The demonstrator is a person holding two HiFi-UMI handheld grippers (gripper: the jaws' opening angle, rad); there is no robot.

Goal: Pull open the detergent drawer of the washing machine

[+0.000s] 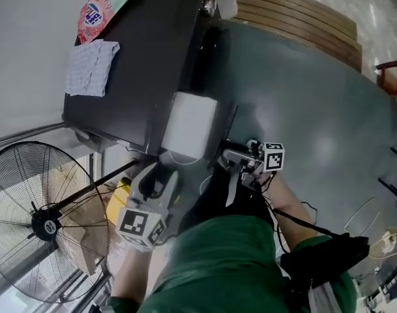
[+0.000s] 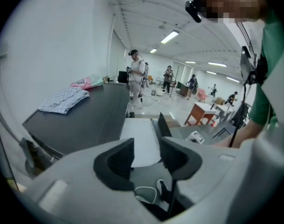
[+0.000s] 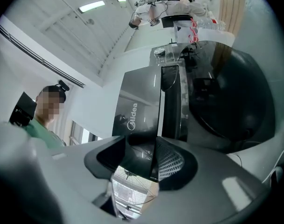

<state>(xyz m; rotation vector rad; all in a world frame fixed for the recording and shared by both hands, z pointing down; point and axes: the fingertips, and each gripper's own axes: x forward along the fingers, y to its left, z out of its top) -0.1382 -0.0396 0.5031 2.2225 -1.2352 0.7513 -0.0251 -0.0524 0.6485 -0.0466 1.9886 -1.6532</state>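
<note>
Head view: dark-topped washing machine (image 1: 146, 57) with white-lined detergent drawer (image 1: 190, 126) standing pulled out from front. right gripper (image 3: 141, 148) clamped on drawer's glossy dark front panel (image 3: 142, 113), jaws narrowed onto it. left gripper (image 2: 145, 148) wide apart, empty, just short of drawer. Checked cloth (image 1: 90, 67) lies on machine top.

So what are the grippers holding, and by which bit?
The right gripper pinches the detergent drawer by the edge of its dark front panel. The left gripper holds nothing.
</note>
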